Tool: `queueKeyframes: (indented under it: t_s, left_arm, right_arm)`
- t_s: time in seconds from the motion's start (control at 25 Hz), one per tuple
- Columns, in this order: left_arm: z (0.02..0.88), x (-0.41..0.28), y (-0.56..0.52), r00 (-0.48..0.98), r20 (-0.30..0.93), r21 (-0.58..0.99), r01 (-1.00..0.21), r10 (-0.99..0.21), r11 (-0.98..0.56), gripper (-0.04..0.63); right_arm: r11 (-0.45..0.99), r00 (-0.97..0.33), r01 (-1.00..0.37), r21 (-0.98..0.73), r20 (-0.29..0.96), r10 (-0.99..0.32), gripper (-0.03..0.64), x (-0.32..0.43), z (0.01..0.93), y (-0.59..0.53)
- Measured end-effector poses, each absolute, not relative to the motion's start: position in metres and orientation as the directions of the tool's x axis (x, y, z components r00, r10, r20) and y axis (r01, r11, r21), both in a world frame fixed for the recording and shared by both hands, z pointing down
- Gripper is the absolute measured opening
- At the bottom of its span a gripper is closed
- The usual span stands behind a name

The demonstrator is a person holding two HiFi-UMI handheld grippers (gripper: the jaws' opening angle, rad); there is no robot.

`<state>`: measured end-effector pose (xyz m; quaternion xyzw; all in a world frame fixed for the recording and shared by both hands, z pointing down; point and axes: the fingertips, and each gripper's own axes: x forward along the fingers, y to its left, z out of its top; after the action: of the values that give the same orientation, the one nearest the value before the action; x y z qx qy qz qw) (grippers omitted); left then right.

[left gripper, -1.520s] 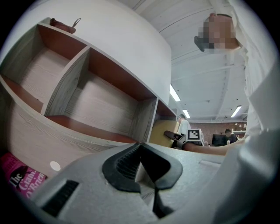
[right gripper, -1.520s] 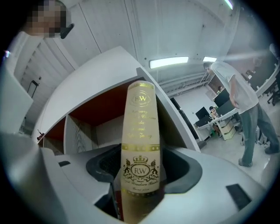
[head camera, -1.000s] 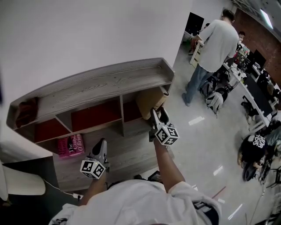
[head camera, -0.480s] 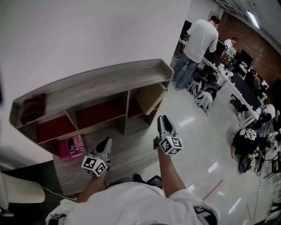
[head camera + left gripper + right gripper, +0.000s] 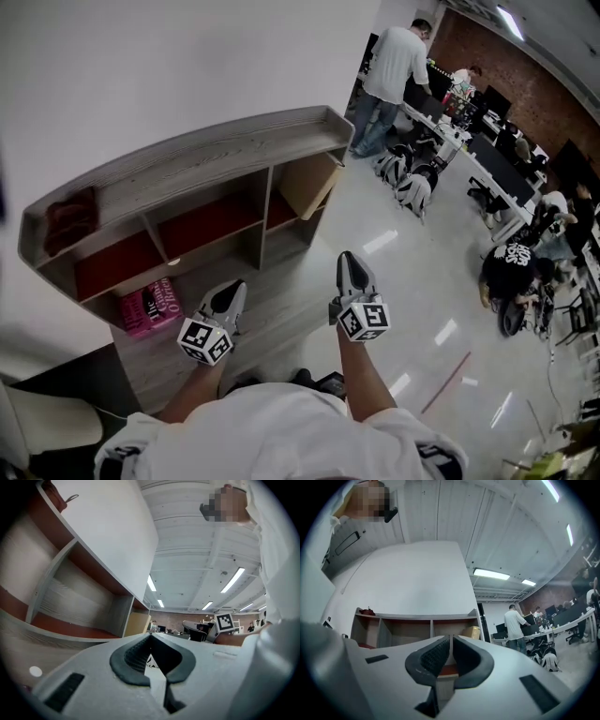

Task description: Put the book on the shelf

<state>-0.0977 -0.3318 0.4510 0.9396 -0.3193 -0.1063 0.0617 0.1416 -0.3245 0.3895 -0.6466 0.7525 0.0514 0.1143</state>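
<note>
Room: open workspace, glossy pale floor (image 5: pixel 403 281), white wall (image 5: pixel 187 66) beyond both grippers, desks and a standing person (image 5: pixel 389 70) far off to the right gripper's right.

Shelf (image 5: pixel 216 155): long grey wooden unit against the wall, ahead of both grippers, with red-backed compartments and a lower ledge.

Tan book (image 5: pixel 305 185): stands tilted in the end compartment, ahead of the right gripper and well apart from it. Nothing touches it.

Pink book (image 5: pixel 150 307): lies flat on the lower ledge, just to the left of the left gripper.

Left gripper (image 5: pixel 232 292): jaws together, nothing between them, tip pointing at the ledge.

Right gripper (image 5: pixel 349 264): jaws closing, almost together, nothing between them. It hangs over the floor in front of the shelf.

Step, as I judge it: the tan book sits in its compartment and both grippers are empty, so the placing looks done. If the lean matters, the next move calls for a reach forward with the right gripper to nudge the book upright. Otherwise nothing more.
</note>
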Motion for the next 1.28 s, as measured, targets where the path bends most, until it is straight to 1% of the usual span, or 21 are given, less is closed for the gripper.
queueKeyframes:
  t_s: [0.16,0.32,0.56,0.72,0.92,1.08,1.28]
  left_arm:
    - [0.454,-0.092,-0.317,0.789,-0.158,0.188,-0.566,-0.593,-0.803,0.015]
    - [0.464,-0.088,-0.297,0.794,-0.162,0.189,-0.558,-0.586,-0.808,0.015]
    - [0.466,-0.070,-0.255,0.784,-0.152,0.173,-0.578,-0.602,-0.797,0.015]
    - [0.467,-0.053,-0.207,0.779,-0.130,0.169,-0.592,-0.613,-0.788,0.015]
    - [0.477,-0.041,-0.144,0.777,-0.097,0.162,-0.605,-0.622,-0.780,0.015]
    - [0.487,-0.044,-0.097,0.758,-0.061,0.178,-0.632,-0.650,-0.754,0.015]
    - [0.490,-0.050,-0.051,0.748,-0.017,0.151,-0.653,-0.663,-0.742,0.015]
  right_arm:
    - [0.139,-0.130,-0.990,-0.023,-0.229,-0.965,0.026,0.137,0.391,-0.294]
    - [0.146,-0.137,-0.989,-0.024,-0.218,-0.966,0.023,0.133,0.406,-0.259]
    - [0.141,-0.145,-0.989,0.033,-0.180,-0.973,0.023,0.138,0.426,-0.205]
    - [0.147,-0.149,-0.989,0.020,-0.136,-0.980,0.023,0.151,0.441,-0.156]
    - [0.175,-0.174,-0.984,-0.001,-0.112,-0.978,0.021,0.152,0.457,-0.095]
    - [0.195,-0.191,-0.980,-0.029,-0.102,-0.976,0.021,0.153,0.468,-0.049]
    - [0.197,-0.193,-0.980,-0.034,-0.096,-0.977,0.023,0.153,0.481,-0.008]
